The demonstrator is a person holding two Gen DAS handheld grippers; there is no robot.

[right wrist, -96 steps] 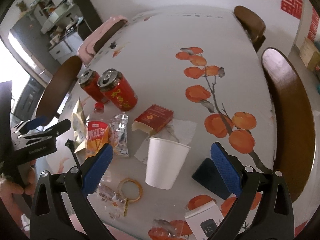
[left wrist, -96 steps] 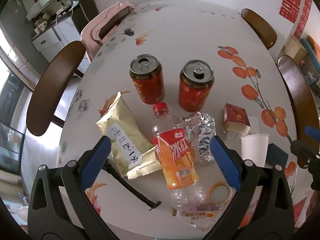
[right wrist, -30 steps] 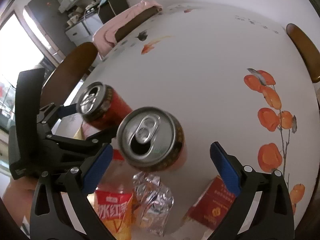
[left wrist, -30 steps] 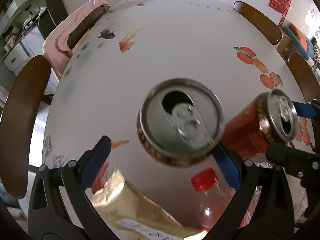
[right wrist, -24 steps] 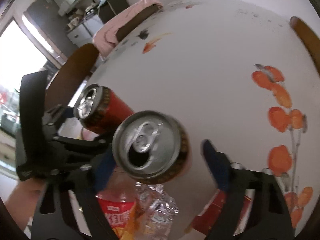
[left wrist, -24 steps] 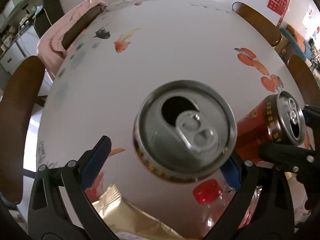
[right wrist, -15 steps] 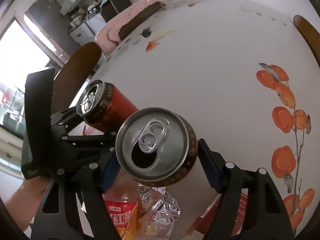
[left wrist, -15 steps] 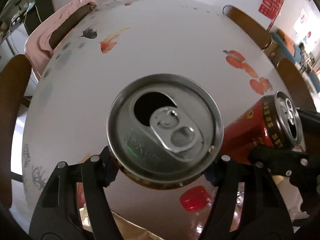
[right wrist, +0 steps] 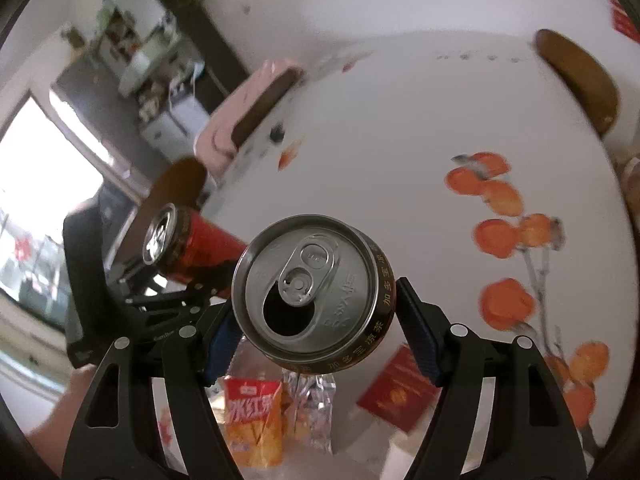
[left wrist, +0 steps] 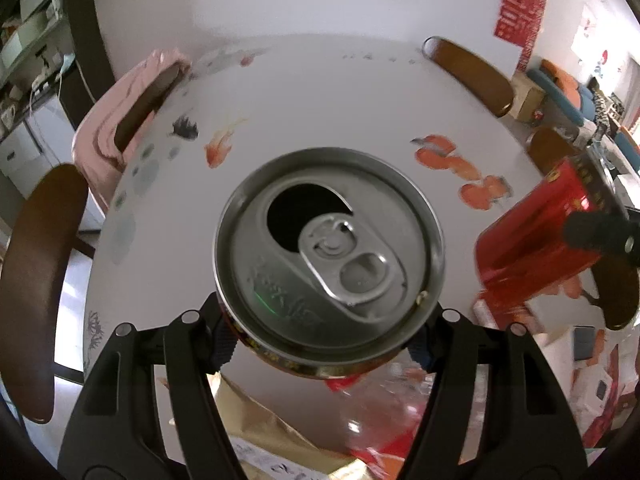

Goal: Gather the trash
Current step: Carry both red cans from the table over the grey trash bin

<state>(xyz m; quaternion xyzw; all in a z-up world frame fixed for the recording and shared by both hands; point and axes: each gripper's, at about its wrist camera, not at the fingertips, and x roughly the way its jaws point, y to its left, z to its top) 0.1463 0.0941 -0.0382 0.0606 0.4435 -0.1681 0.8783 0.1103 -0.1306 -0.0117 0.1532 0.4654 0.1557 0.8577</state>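
Observation:
My left gripper (left wrist: 320,344) is shut on a red drink can (left wrist: 328,256) with an opened silver top, held above the table. My right gripper (right wrist: 314,340) is shut on a second red can (right wrist: 312,296), also lifted. Each can shows in the other view: the right one at the right edge of the left wrist view (left wrist: 536,236), the left one at the left of the right wrist view (right wrist: 188,244). On the table below lie an orange-labelled bottle (right wrist: 252,420), a silver foil wrapper (right wrist: 312,408), a red carton (right wrist: 400,396) and a gold snack bag (left wrist: 272,436).
The round white table (left wrist: 320,88) has painted fish and orange fruit. Wooden chairs stand around it: one at the left (left wrist: 40,280), one draped with pink cloth (left wrist: 132,112), one at the back right (left wrist: 468,68). Boxes and paper lie at the right edge (left wrist: 584,364).
Both grippers closed on their cans and lifted them off the table. The cans now sit higher and nearer the cameras, and the views have tilted up toward the far wall.

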